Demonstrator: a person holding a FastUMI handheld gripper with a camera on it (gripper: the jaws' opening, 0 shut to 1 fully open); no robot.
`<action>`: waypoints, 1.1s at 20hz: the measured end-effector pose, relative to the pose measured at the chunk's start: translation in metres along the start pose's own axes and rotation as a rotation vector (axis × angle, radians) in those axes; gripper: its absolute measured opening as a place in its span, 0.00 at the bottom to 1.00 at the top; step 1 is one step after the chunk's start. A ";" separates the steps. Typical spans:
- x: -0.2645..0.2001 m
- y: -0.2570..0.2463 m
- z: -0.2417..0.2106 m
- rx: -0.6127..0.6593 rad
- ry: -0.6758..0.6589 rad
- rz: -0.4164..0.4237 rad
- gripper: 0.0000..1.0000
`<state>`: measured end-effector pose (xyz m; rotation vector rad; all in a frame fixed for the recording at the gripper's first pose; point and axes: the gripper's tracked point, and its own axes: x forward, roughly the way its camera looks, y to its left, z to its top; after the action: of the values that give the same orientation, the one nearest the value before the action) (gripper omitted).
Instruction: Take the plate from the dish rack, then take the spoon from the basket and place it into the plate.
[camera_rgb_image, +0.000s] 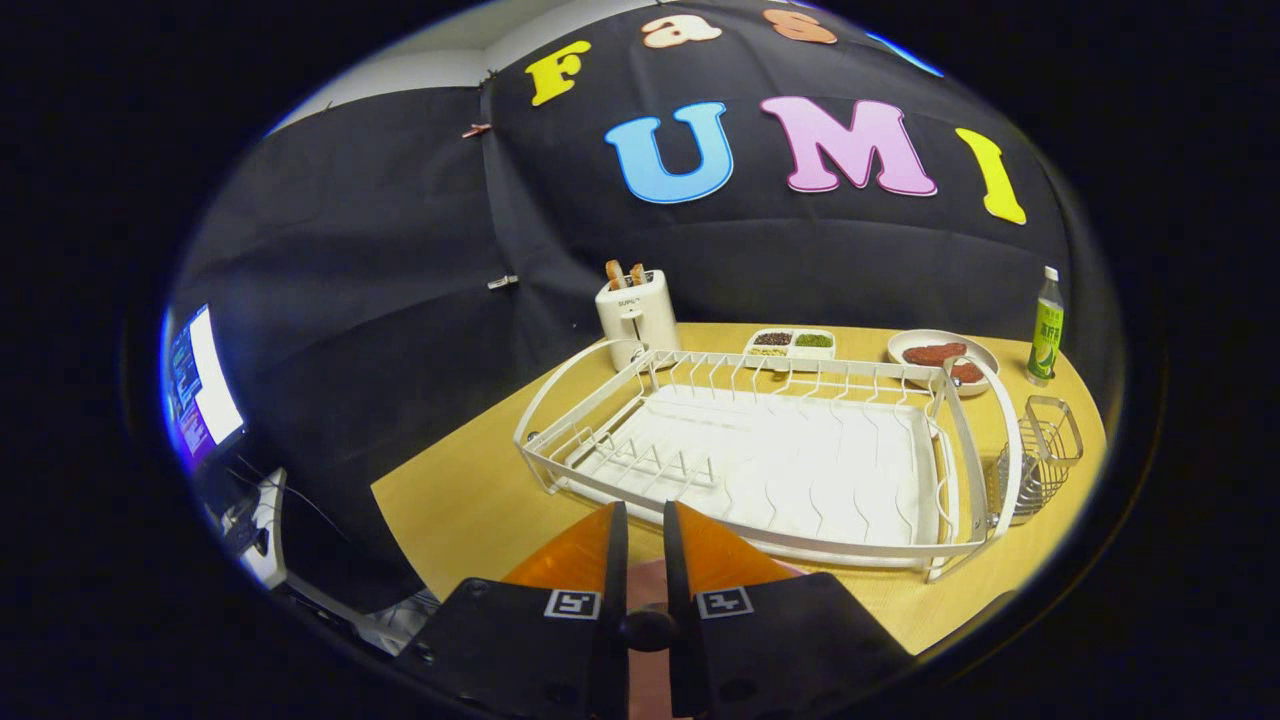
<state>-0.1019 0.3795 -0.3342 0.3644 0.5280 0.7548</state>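
Note:
The white wire dish rack stands on the wooden table just beyond my fingers, with no dish in its slots. Right of it stands the wire basket, with nothing sticking out of it. A pink plate lies on the table directly under my gripper and shows in the narrow gap between the fingers. The fingers stand close together, pressing on a dark rounded handle end, the spoon. The rest of the spoon is hidden by the fingers.
Behind the rack stand a white toaster with bread in it, a divided tray of spices and a plate of meat. A green bottle is at the back right. The table's left edge is near, with a monitor beyond it.

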 end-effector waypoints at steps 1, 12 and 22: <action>0.001 0.002 -0.001 -0.010 -0.014 0.011 0.20; -0.022 -0.036 -0.060 -0.081 0.092 0.011 0.24; -0.020 -0.043 -0.065 -0.144 0.143 0.007 0.43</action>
<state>-0.1279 0.3442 -0.4018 0.1795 0.6026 0.8243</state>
